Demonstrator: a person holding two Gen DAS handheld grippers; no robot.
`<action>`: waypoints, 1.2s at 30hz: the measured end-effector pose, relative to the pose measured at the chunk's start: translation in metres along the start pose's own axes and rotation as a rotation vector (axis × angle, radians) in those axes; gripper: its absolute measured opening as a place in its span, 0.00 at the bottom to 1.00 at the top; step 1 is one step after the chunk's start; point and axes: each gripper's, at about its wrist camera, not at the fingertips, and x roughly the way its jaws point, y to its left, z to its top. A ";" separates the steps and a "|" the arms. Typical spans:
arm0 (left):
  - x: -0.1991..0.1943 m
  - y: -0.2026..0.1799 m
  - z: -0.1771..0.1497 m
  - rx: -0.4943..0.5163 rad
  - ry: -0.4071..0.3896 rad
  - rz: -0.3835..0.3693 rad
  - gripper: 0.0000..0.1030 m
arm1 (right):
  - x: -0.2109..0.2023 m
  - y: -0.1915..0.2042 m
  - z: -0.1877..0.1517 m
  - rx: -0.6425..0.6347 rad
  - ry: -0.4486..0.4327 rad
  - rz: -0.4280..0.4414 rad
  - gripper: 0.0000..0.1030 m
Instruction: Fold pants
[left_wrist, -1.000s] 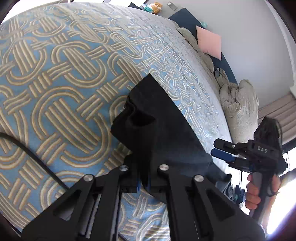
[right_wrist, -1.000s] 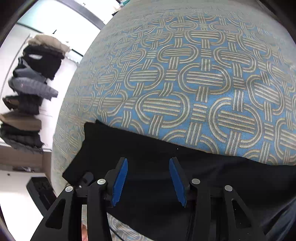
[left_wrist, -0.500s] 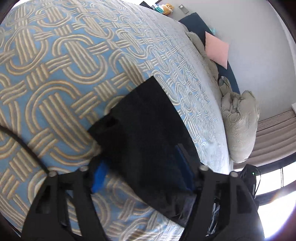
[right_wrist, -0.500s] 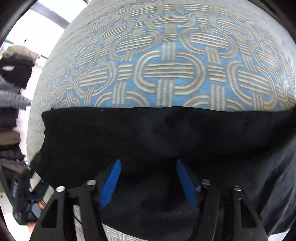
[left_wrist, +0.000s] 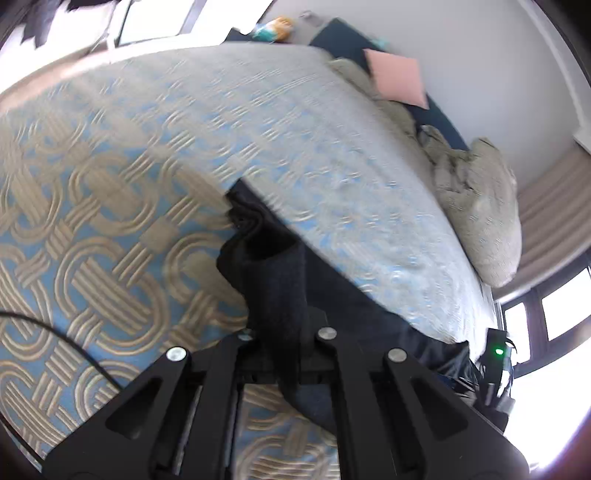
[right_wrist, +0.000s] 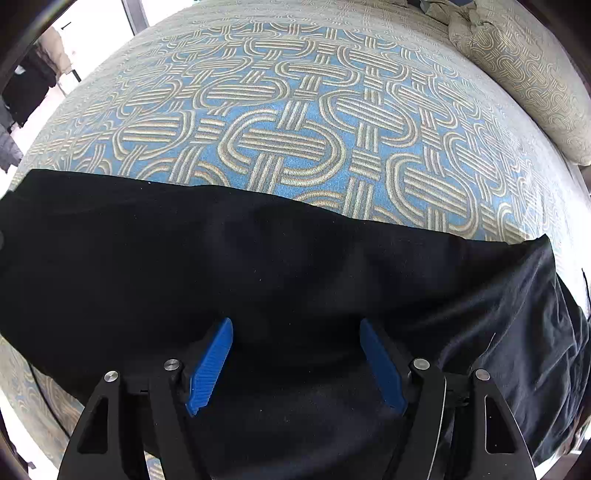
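Left wrist view: one black cable (left_wrist: 79, 347) crosses the patterned blue and beige bedspread (left_wrist: 110, 229) at lower left. The left gripper (left_wrist: 286, 345) is fully closed, clamping a bunched fold of the black pants (left_wrist: 275, 291), which rises off the bedspread into the jaws. To the right lie one crumpled beige blanket (left_wrist: 476, 206) and one pink cushion (left_wrist: 397, 75) near the wall. Right wrist view: the pants (right_wrist: 258, 258) lie spread in a broad band across the near part of the same bedspread (right_wrist: 295, 129). The right gripper (right_wrist: 295, 354) stands wide over the fabric, its two blue pads (right_wrist: 210, 365) well apart and gripping nothing; contact with the cloth cannot be determined. One patterned pillow (right_wrist: 532, 85) rests at upper right.
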 end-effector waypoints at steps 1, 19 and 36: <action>-0.005 -0.010 0.001 0.032 -0.011 -0.007 0.05 | -0.001 -0.003 -0.001 0.001 -0.007 0.016 0.71; -0.010 -0.219 -0.046 0.600 0.008 -0.170 0.05 | -0.066 -0.142 -0.096 0.244 -0.169 0.368 0.70; 0.110 -0.289 -0.219 0.612 0.316 -0.187 0.28 | -0.104 -0.261 -0.192 0.491 -0.220 0.346 0.71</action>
